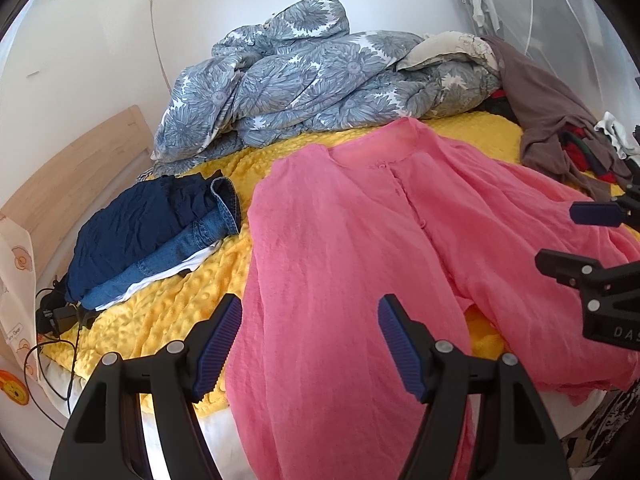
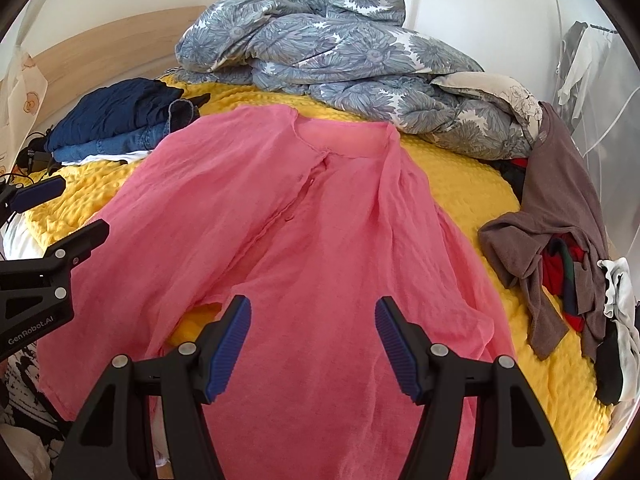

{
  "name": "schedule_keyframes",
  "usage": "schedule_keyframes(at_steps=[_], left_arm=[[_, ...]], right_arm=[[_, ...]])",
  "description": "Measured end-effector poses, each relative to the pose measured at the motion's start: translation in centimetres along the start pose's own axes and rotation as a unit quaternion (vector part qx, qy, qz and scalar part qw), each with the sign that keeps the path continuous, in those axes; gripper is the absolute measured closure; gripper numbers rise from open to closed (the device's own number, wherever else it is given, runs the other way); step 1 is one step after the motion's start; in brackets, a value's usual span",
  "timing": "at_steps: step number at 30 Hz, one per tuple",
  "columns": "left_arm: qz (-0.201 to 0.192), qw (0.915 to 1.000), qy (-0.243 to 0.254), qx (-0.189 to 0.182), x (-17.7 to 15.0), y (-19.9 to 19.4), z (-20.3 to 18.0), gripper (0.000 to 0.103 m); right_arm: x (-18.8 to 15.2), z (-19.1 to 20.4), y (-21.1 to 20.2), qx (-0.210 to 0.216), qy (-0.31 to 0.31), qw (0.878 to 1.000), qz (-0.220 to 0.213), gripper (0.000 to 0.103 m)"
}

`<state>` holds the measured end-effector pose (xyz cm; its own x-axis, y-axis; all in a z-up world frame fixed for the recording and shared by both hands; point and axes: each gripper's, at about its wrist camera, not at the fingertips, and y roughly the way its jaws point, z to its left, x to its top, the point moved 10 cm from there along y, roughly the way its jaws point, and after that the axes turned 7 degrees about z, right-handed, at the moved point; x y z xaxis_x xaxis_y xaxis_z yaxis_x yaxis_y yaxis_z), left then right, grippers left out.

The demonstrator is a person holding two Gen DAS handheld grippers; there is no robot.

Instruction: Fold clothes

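Risk we flag: thin crinkled pink button-front shirt bunching on bumpy yellow blanket; left gripper and right gripper both gape wide, hold nothing.

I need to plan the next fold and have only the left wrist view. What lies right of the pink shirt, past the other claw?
Observer: A brown top sprawls on the yellow blanket, one end trailing toward the bed's near right corner.
Operator: Anything else at that corner?
Observer: A black piece lies under a white one, at the near right edge.
Operator: Is the right claw holding cloth?
Observer: No. The right claw is open with bare pads, over the lower part of the pink shirt.
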<state>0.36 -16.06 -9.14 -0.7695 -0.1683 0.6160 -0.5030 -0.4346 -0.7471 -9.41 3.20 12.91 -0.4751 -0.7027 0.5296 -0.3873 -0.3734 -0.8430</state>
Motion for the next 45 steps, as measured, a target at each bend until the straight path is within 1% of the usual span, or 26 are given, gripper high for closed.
schedule_keyframes(at_steps=[5, 9, 13, 14, 16, 19, 20, 23, 24, 27, 28, 30, 31, 33, 34, 36, 37, 38, 42, 44, 45], left_arm=[[0.007, 0.9997, -0.013, -0.019, 0.1, 0.2, -0.2, 0.03], [0.006, 0.9991, -0.011, -0.04, 0.4, 0.0, -1.6, 0.03], [0.003, 0.9985, -0.001, -0.055, 0.6, -0.3, -3.4, 0.03], [0.007, 0.998, 0.001, -0.064, 0.5, -0.3, -3.8, 0.03], [0.017, 0.995, 0.006, -0.098, -0.1, -0.5, -5.2, 0.03], [0.038, 0.9864, 0.036, -0.156, -1.6, -1.1, -7.7, 0.03], [0.048, 0.9828, 0.05, -0.171, -2.1, -1.3, -8.6, 0.03], [0.087, 0.9677, 0.098, -0.215, -4.4, -1.6, -11.1, 0.029], [0.097, 0.9644, 0.106, -0.222, -5.1, -1.6, -11.6, 0.029], [0.117, 0.9604, 0.109, -0.228, -5.9, -1.2, -12.1, 0.03], [0.124, 0.9559, 0.104, -0.245, -6.1, -1.1, -12.4, 0.03], [0.144, 0.9433, 0.095, -0.284, -6.4, -1.1, -13.4, 0.03], [0.152, 0.9381, 0.094, -0.297, -6.5, -0.9, -13.9, 0.03], [0.159, 0.9399, 0.1, -0.285, -6.8, -0.5, -14.6, 0.03], [0.158, 0.9425, 0.103, -0.276, -6.7, -0.5, -14.7, 0.03], [0.14, 0.9475, 0.092, -0.272, -5.9, -0.8, -14.1, 0.03], [0.131, 0.9488, 0.082, -0.275, -5.4, -1.0, -13.7, 0.03], [0.122, 0.9498, 0.068, -0.28, -4.9, -1.2, -13.2, 0.03], [0.096, 0.9495, 0.01, -0.298, -3.3, -1.6, -10.7, 0.03], [0.089, 0.9505, -0.01, -0.297, -3.0, -1.6, -9.6, 0.03], [0.086, 0.9511, -0.018, -0.296, -2.8, -1.6, -9.2, 0.03]], right_arm=[[-0.7, -4.0, -1.1, 0.011, 0.057, 0.998, -0.005, 0.036], [-2.6, -8.3, -2.2, 0.011, 0.106, 0.994, -0.007, 0.036], [-4.5, -10.9, -4.0, 0.037, 0.141, 0.989, -0.025, 0.036], [-4.9, -11.2, -4.4, 0.046, 0.145, 0.988, -0.028, 0.036], [-5.7, -11.5, -4.8, 0.058, 0.144, 0.988, -0.03, 0.036], [-7.2, -10.2, -5.3, 0.097, 0.115, 0.988, -0.014, 0.036], [-7.8, -9.1, -5.6, 0.114, 0.095, 0.989, -0.007, 0.036], [-9.5, -6.1, -6.5, 0.144, 0.038, 0.989, 0.02, 0.036], [-10.2, -5.1, -6.7, 0.148, 0.016, 0.988, 0.034, 0.036], [-12.3, -3.4, -6.5, 0.132, -0.02, 0.988, 0.075, 0.036], [-12.8, -3.1, -6.4, 0.137, -0.024, 0.986, 0.087, 0.036], [-13.8, -2.4, -6.0, 0.156, -0.023, 0.981, 0.11, 0.036], [-14.3, -2.1, -5.6, 0.161, -0.02, 0.979, 0.12, 0.036], [-14.8, -1.5, -4.3, 0.167, -0.009, 0.976, 0.139, 0.036], [-15.0, -1.1, -3.7, 0.173, -0.003, 0.974, 0.147, 0.037], [-14.4, -0.5, -2.4, 0.181, 0.015, 0.971, 0.154, 0.069], [-14.0, -0.3, -2.3, 0.186, 0.024, 0.97, 0.153, 0.097], [-13.3, -0.3, -2.6, 0.194, 0.033, 0.97, 0.144, 0.1], [-8.8, -0.9, -7.0, 0.232, 0.044, 0.971, 0.043, 0.1], [-6.7, -1.7, -9.9, 0.244, 0.048, 0.969, -0.009, 0.1], [-5.5, -2.2, -11.4, 0.253, 0.055, 0.965, -0.034, 0.1]])
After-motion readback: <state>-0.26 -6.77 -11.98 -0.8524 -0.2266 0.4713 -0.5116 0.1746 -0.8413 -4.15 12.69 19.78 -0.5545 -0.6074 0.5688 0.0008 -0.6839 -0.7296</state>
